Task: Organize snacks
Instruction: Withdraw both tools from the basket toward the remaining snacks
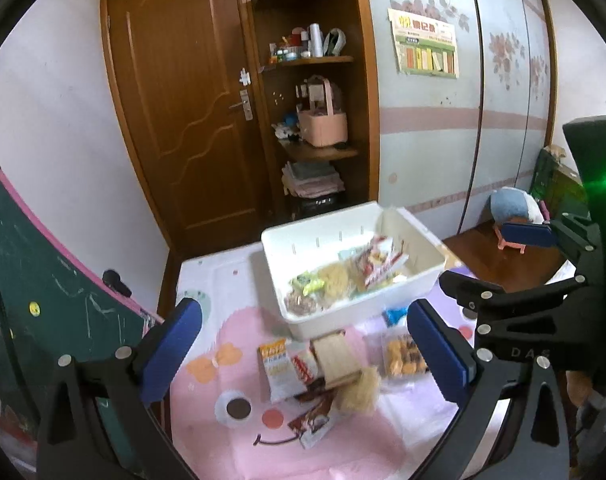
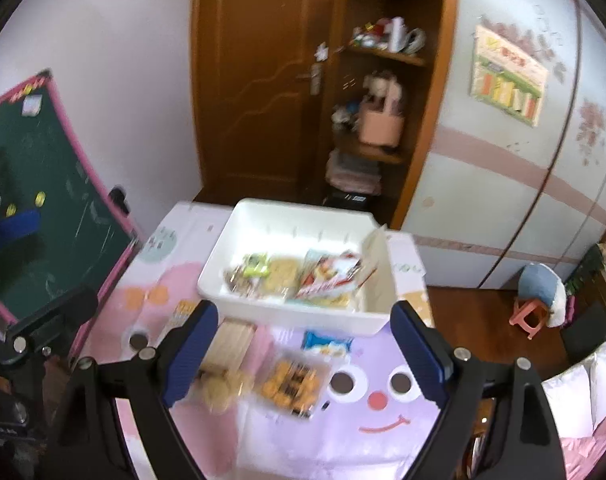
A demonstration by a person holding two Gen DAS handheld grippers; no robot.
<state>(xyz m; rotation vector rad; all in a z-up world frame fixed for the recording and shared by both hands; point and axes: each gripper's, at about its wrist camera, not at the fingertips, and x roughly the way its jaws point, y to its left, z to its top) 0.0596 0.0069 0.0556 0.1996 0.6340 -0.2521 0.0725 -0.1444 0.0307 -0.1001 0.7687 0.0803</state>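
Snacks lie loose on the surface before the white bin; the left gripper hangs wide open, empty. Right view: the right gripper, equally wide and empty, hovers above them; overlapping packets could slip from a pinch.

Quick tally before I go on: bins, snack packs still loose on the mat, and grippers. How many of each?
Bin: 1
Loose packs: 7
Grippers: 2 (left gripper, right gripper, both open)
Total: 10
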